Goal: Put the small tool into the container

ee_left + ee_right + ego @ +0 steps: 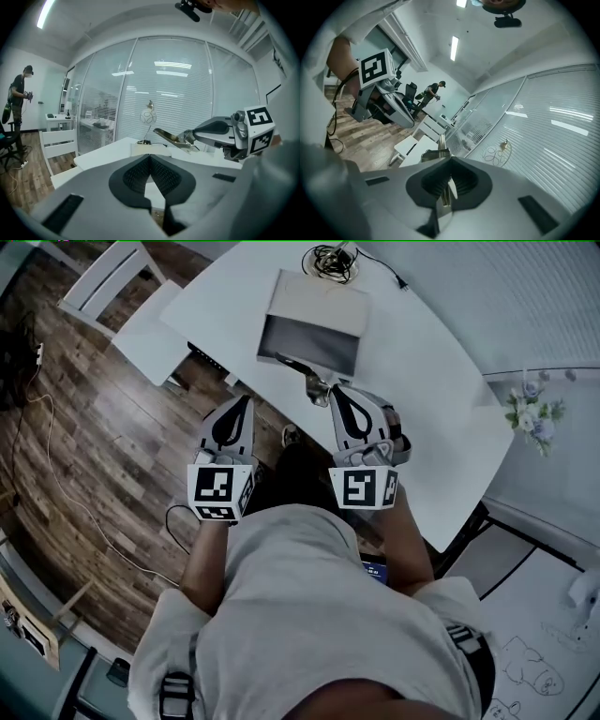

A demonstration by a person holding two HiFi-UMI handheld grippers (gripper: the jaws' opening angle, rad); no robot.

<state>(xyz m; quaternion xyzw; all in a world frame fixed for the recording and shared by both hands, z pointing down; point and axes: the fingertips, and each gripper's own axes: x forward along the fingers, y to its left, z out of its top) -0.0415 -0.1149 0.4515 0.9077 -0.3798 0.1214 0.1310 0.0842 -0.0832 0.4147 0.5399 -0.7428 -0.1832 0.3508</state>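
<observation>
White rounded tabletop [422, 381] stood over a dark wood-plank floor [94, 427], with the open-topped beige-and-grey rectangular container [314, 320] sitting on it near a coil of black cable [333, 259]. I saw the right gripper [449, 161] clamped tight on the small silvery metal tool [314, 382], which stuck out ahead of the jaws in the air, close to the container's near wall and not inside it. I noted the left gripper [150, 157] held beside it off the table edge, jaws pressed together with nothing between them.
</observation>
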